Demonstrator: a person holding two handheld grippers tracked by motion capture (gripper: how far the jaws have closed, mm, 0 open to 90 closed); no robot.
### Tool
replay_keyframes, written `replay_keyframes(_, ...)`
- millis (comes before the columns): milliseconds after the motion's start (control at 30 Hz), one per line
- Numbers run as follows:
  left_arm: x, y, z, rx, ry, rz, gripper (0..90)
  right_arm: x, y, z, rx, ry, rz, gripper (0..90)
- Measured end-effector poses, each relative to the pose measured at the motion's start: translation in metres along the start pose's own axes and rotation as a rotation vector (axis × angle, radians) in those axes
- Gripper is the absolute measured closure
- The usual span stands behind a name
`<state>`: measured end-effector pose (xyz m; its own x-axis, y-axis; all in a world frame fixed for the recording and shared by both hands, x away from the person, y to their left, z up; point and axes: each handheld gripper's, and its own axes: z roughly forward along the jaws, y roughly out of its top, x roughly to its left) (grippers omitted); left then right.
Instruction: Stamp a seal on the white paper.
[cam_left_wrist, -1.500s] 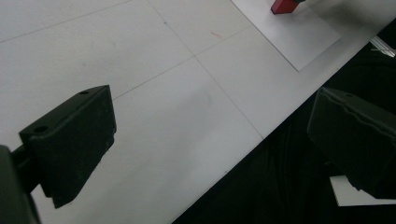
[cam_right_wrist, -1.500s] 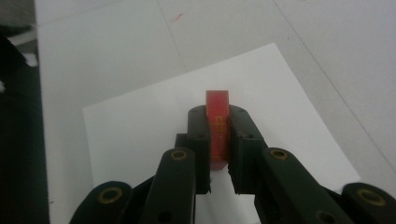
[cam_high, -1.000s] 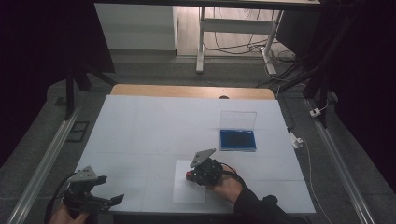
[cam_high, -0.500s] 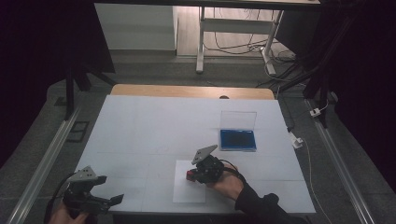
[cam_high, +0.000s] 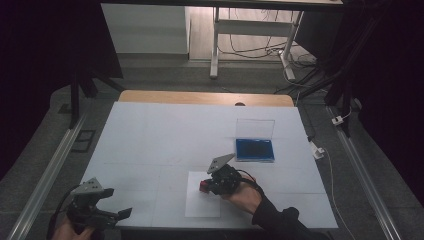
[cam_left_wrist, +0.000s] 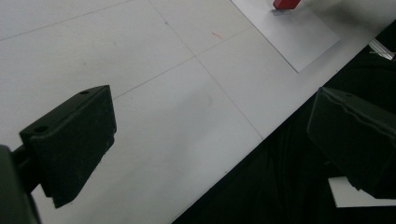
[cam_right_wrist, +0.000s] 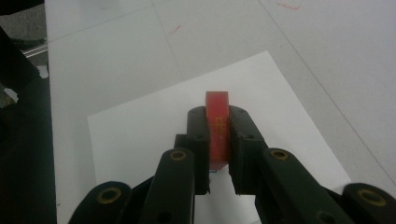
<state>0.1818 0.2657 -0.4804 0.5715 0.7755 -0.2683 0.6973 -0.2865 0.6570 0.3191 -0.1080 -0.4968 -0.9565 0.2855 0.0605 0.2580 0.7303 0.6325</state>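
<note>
Black right gripper (cam_high: 209, 185) with brass-ringed screw holes along its linkage arms and blocky black jaws. Grey three-cornered plate on top, black cable trailing. Black sleeve (cam_high: 280, 220). Left gripper (cam_high: 116, 215) black too.

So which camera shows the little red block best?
The right gripper view: the red block sits close up, pinched between the right hand-held gripper's jaws. The high view shows it tiny, and the left gripper view catches its corner.
</note>
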Motion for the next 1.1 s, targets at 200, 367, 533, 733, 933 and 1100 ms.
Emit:
replay_keyframes(200, 0.0, 0.0, 0.0, -0.001, -0.001, 0.0, 1.8, -0.001, 0.001, -0.007, -0.026, -0.001, 0.012, 79.9)
replay_keyframes(367, 0.0, 0.0, 0.0, -0.001, -0.001, 0.0, 1.7, -0.002, 0.002, -0.013, -0.045, -0.004, 0.034, 79.9)
replay_keyframes(533, 0.0, 0.0, 0.0, -0.001, -0.002, 0.001, 1.7, -0.002, 0.002, -0.017, -0.055, -0.009, 0.034, 79.9)
replay_keyframes(733, -0.001, 0.0, 0.0, -0.002, -0.003, 0.001, 1.7, -0.004, 0.002, -0.021, -0.069, -0.014, 0.036, 79.9)
replay_keyframes(933, -0.001, 0.0, 0.0, -0.003, -0.002, 0.002, 1.7, -0.006, 0.001, -0.027, -0.08, -0.024, 0.044, 79.9)
replay_keyframes(1100, -0.001, 0.0, 0.0, -0.003, -0.002, 0.001, 1.6, -0.009, 0.0, -0.031, -0.089, -0.033, 0.051, 79.9)
